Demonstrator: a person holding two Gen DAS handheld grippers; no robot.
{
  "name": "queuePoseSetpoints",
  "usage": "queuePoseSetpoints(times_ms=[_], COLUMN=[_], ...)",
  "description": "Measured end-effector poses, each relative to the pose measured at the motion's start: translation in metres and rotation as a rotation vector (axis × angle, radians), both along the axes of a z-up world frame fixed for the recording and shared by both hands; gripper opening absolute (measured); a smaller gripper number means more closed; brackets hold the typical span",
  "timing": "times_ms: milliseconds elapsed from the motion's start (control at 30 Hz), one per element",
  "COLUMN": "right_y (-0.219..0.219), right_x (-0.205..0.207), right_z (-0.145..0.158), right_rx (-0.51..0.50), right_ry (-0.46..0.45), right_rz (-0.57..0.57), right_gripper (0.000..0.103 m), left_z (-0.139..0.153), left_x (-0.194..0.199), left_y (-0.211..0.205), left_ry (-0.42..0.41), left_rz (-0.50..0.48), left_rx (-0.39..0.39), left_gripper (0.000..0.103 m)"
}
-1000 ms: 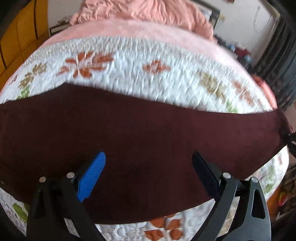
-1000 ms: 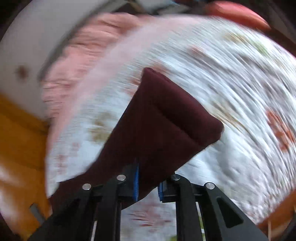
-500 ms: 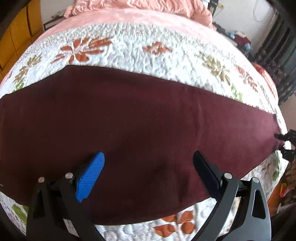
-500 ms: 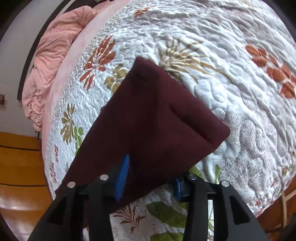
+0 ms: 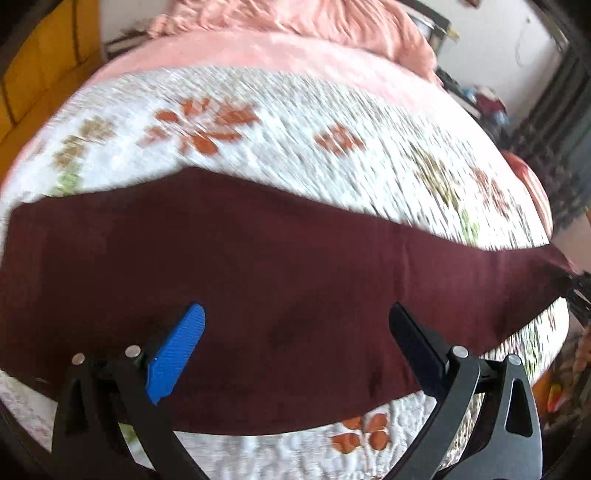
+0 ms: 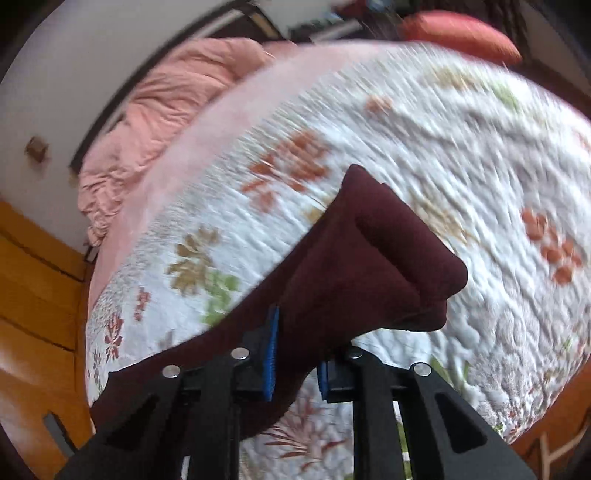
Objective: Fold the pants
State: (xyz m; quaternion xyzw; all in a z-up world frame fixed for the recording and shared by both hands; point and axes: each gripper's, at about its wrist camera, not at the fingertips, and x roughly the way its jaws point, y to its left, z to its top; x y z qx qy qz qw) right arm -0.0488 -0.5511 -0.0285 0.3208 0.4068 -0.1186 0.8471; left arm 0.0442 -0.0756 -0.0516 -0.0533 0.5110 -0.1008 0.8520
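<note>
Dark maroon pants (image 5: 258, 266) lie stretched across the floral quilt (image 5: 280, 125), spanning the left wrist view. My left gripper (image 5: 295, 332) is open and empty, hovering over the pants near their front edge. My right gripper (image 6: 295, 354) is shut on one end of the pants (image 6: 369, 258) and lifts it, so the cloth bunches and folds above the quilt (image 6: 461, 140). The right gripper's tip also shows at the far right edge of the left wrist view (image 5: 576, 291).
A pink blanket (image 5: 303, 22) is heaped at the head of the bed. Yellow-orange wooden panels (image 6: 33, 314) stand at the left. Dark curtains (image 5: 554, 122) and clutter are at the right.
The right gripper had opened on the flat pants end half a second ago; now it is shut on it again and has raised it. The left gripper has pulled back slightly, still open.
</note>
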Motion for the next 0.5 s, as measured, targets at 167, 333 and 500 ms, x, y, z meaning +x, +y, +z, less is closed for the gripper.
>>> queuePoseSetpoints(times_ms=[167, 333, 500], right_y=[0.053, 0.121, 0.177], right_x=[0.02, 0.047, 0.065], right_z=[0.043, 0.064, 0.058], right_rx=[-0.126, -0.199, -0.213], right_ry=[-0.078, -0.106, -0.084], right_rz=[0.123, 0.265, 0.385], right_gripper=[0.017, 0.017, 0.017], left_z=[0.022, 0.022, 0.005], left_x=[0.009, 0.014, 0.017], left_y=[0.044, 0.09, 0.131], left_ry=[-0.028, 0.003, 0.092], left_rz=[0.096, 0.202, 0.294], left_rx=[0.052, 0.061, 0.004], left_gripper=[0.1, 0.1, 0.1])
